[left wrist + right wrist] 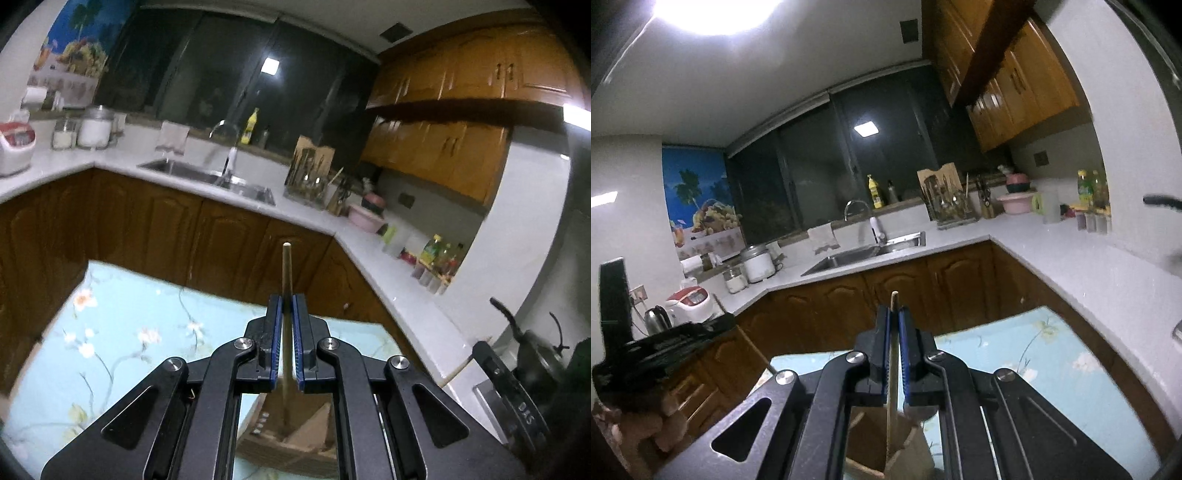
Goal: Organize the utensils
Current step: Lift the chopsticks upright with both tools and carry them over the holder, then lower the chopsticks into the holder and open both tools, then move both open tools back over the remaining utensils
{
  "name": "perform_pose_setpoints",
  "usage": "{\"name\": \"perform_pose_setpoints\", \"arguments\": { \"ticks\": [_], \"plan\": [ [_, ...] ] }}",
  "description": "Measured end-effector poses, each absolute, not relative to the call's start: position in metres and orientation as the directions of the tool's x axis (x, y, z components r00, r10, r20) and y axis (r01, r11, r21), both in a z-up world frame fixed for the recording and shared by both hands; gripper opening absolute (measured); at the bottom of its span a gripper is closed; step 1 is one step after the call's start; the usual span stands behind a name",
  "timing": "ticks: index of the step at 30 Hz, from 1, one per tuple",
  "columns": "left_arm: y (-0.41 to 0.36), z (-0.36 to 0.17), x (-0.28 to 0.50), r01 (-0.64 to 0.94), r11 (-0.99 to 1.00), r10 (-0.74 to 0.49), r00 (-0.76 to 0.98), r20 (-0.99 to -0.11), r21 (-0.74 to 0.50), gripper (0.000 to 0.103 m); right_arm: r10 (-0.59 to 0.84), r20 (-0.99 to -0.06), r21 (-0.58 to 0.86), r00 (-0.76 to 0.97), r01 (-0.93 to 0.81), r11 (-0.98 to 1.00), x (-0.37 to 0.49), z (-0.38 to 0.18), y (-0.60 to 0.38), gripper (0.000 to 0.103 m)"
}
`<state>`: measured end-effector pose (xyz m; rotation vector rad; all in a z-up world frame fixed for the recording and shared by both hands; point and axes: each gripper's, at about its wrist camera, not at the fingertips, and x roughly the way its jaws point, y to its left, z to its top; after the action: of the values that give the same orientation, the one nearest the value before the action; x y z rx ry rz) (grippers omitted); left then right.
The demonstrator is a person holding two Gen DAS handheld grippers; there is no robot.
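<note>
My left gripper (286,300) is shut on a brown wooden stick (286,266), perhaps a chopstick or a utensil handle. The stick runs back between the blue pads and its tip pokes out ahead. Under the jaws sits a brown compartmented box (295,439) on the floral tablecloth (122,332). My right gripper (894,311) is shut on a thinner pale stick (894,354), whose lower end reaches toward the same kind of box (905,454). Each view catches the other gripper at its edge: the right gripper (509,391) and the left gripper (665,347), with a hand (639,424) on it.
A white L-shaped counter (369,258) with a sink (207,177), a utensil rack (308,177), pink bowls (365,218), bottles (439,258) and jars (92,129) runs beyond the table. A rice cooker (690,301) and kettle (657,319) stand at the left. Brown cabinets are below.
</note>
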<state>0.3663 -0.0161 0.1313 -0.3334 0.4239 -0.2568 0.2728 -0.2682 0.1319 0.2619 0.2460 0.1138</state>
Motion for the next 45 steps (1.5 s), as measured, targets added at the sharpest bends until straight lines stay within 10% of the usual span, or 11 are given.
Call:
{"name": "perform_pose_setpoints", "arguments": {
  "ticks": [20, 33, 45],
  "plan": [
    [-0.027, 0.098, 0.38, 0.187, 0.919, -0.34, 0.82, -0.461, -0.347, 0.008, 0.195, -0.325, 0.315, 0.925, -0.089, 0.945, 0.285, 0.11, -0.272, 0.011],
    [0.007, 0.117, 0.331, 0.142, 0.907, -0.317, 0.851, -0.42, -0.398, 0.088, 0.217, -0.264, 0.408, 0.94, -0.095, 0.908, 0.249, 0.126, -0.298, 0.099],
    [0.044, 0.088, 0.229, 0.078, 0.908, -0.281, 0.842, -0.461, -0.412, 0.099, 0.255, -0.32, 0.423, 0.912, -0.104, 0.9, 0.167, 0.105, -0.309, 0.103]
  ]
}}
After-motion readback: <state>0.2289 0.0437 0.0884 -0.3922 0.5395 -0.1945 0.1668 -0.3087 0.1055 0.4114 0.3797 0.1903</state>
